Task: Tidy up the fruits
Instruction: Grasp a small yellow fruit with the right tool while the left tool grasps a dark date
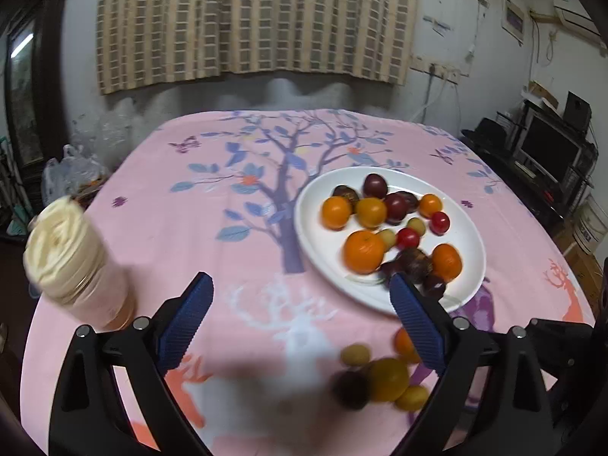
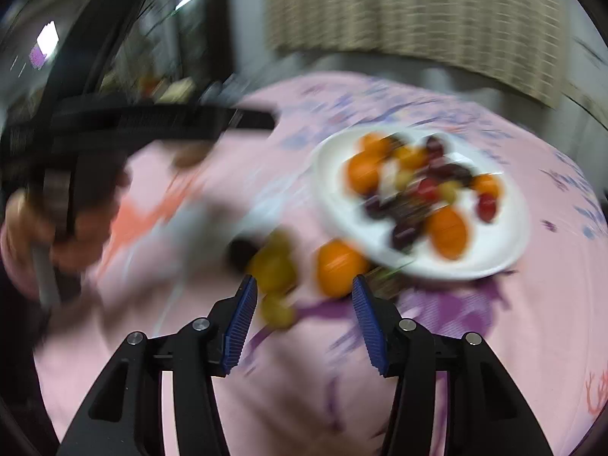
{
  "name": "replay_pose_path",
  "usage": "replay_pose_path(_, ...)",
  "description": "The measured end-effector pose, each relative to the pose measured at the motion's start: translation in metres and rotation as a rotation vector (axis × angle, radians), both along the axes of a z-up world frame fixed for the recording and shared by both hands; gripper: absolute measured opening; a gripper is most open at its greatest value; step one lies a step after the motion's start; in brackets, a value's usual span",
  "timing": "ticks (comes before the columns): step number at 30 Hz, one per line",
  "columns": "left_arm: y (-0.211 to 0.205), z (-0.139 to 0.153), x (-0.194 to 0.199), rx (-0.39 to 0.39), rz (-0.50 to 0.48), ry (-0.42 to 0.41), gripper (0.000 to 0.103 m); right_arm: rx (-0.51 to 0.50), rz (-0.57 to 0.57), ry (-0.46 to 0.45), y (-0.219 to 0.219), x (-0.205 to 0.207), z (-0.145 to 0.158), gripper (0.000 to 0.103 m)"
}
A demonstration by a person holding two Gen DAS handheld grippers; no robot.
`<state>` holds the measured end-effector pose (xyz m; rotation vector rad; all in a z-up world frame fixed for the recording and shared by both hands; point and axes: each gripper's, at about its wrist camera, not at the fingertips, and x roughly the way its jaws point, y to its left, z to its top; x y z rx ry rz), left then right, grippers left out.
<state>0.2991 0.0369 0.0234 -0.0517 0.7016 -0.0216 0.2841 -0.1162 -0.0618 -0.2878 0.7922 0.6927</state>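
Both tongs are spread apart and holding nothing. Left tongs (image 1: 300, 285) are hanging above the worktop (image 1: 159, 228), which is wearing a pink cloth with a tree and deer on it. Right tongs (image 2: 304, 288) are hanging low over the same cloth, and that view is very blurry.

A white plate (image 1: 323, 239) is sitting on the worktop, a little to the right. Many fruits are lying on it: oranges, with a big orange (image 1: 364, 251) at the front, small red tomatoes (image 1: 407, 238), dark plums (image 1: 375, 185) and little yellow-green fruits.

Some fruits are lying off the plate, on the cloth near its front edge. One loose orange (image 2: 338, 268) is sitting just beside the plate rim, right in front of the right tongs. A yellow fruit (image 1: 387, 379), a dark plum (image 1: 351, 389) and small yellow-green fruits (image 1: 355, 354) are bunched close together next to it.

A jar (image 1: 76, 262) with a cream lid is standing on the left side of the worktop, well apart from the plate.
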Motion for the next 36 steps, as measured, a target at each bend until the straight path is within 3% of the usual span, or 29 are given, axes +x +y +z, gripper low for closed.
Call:
replay_pose_path(3, 0.014, -0.016, -0.012, -0.011, 0.035, 0.007, 0.092, -0.069, 0.029, -0.012, 0.017, -0.010, -0.012, 0.051)
replay_pose_path(6, 0.025, -0.032, -0.011, -0.040, 0.075, 0.074, 0.092, -0.074, 0.014, 0.008, 0.018, -0.008, -0.019, 0.051)
replay_pose_path(9, 0.028, -0.033, -0.008, -0.046, 0.080, 0.085, 0.092, -0.080, 0.003, 0.015, 0.019, -0.008, -0.024, 0.049)
replay_pose_path(11, 0.029, -0.031, -0.011, -0.052, 0.075, 0.078, 0.092, -0.081, 0.001, 0.027, 0.023, -0.006, -0.027, 0.045)
replay_pose_path(14, 0.028, -0.028, -0.014, -0.034, 0.074, 0.059, 0.092, -0.083, -0.004, 0.041, 0.023, -0.003, -0.032, 0.028)
replay_pose_path(16, 0.026, -0.029, -0.015, -0.023, 0.065, 0.058, 0.092, -0.077, -0.004, 0.042, 0.023, 0.000, -0.034, 0.027)
replay_pose_path(18, 0.022, -0.033, -0.015, -0.021, -0.010, 0.077, 0.092, -0.073, 0.006, 0.049, 0.019, -0.002, -0.031, 0.027)
replay_pose_path(20, 0.012, -0.041, -0.016, 0.004, -0.160, 0.128, 0.092, -0.032, 0.008, 0.049, 0.011, -0.004, -0.022, 0.027)
replay_pose_path(23, -0.008, -0.048, -0.027, 0.120, -0.285, 0.108, 0.092, 0.027, -0.015, 0.058, -0.001, -0.002, -0.012, 0.027)
replay_pose_path(28, -0.023, -0.061, -0.032, 0.149, -0.393, 0.122, 0.061, 0.014, -0.034, 0.072, -0.008, -0.001, -0.015, 0.027)
replay_pose_path(32, -0.021, -0.070, -0.023, 0.100, -0.408, 0.169, 0.056, 0.015, -0.043, 0.072, -0.011, -0.003, -0.015, 0.027)
replay_pose_path(36, -0.032, -0.082, -0.020, 0.111, -0.433, 0.204, 0.045, 0.019, -0.046, 0.069, -0.013, -0.006, -0.014, 0.027)
